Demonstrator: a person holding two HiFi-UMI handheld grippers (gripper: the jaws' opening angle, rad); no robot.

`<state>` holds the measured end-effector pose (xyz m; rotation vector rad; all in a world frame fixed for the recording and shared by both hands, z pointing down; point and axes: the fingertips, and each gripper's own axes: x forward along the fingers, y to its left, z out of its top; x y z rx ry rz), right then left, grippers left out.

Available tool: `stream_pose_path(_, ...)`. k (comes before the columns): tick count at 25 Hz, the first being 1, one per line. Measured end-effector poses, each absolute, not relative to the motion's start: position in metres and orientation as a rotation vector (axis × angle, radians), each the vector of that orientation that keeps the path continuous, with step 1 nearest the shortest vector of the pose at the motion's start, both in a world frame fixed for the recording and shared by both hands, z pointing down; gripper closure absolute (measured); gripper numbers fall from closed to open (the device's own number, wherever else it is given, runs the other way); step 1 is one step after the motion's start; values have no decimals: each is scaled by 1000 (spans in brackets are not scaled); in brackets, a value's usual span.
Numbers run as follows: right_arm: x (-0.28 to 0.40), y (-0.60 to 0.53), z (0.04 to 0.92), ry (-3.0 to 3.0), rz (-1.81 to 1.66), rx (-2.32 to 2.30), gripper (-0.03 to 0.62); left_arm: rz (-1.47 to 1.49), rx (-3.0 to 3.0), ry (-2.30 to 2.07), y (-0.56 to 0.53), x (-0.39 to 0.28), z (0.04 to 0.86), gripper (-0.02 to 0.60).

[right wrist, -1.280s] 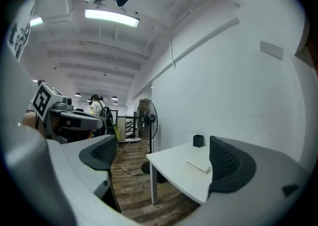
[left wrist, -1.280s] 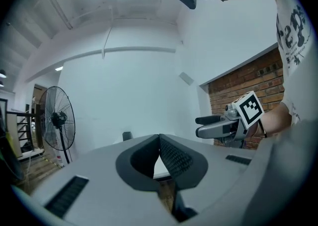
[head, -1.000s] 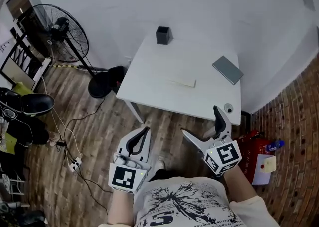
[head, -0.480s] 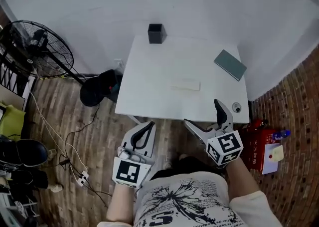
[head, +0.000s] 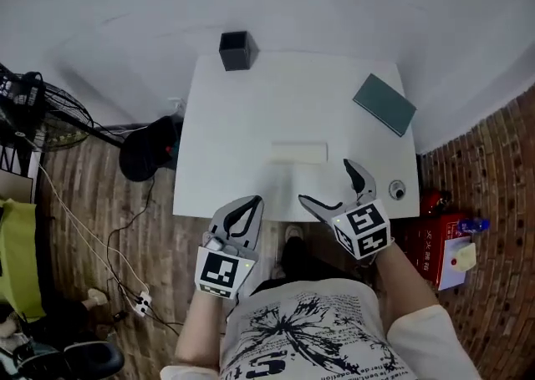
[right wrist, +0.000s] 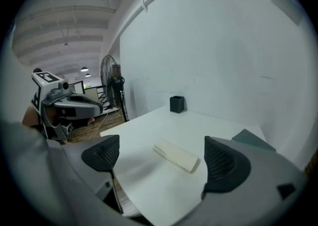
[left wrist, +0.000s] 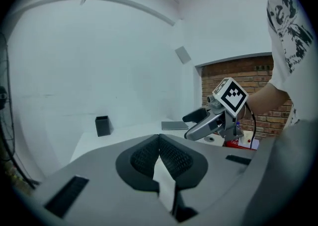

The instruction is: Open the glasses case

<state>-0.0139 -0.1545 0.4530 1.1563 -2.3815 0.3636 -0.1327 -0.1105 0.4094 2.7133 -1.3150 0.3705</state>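
Cream glasses case [right wrist: 175, 155] lies ahead of, apart from, the right gripper's [head: 328, 184] wide-open empty jaws, long axis crosswise on the worktop [head: 251, 103]; left gripper [head: 247, 208], jaws closed, sits farther off.

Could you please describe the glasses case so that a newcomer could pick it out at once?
Find the white table by the wall. The glasses case lies flat near the middle of its front half. It is the pale cream oblong, nearly table-coloured, unlike the black cup and the grey-green slab.
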Motion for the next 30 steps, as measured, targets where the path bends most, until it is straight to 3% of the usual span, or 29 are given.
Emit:
stream_pose_path(17, -6, -253, 599, -2069, 393, 693, 94, 564, 2459, -1066, -224, -89, 570, 568)
stream_pose_path(26, -12, -262, 626, -1954, 237, 553, 173, 718, 2389, -1062, -237, -85, 609, 568)
stream_pose_path(30, -9, -267, 626, -1933, 175, 571, 241, 749, 2348, -1069, -241, -86, 617, 568)
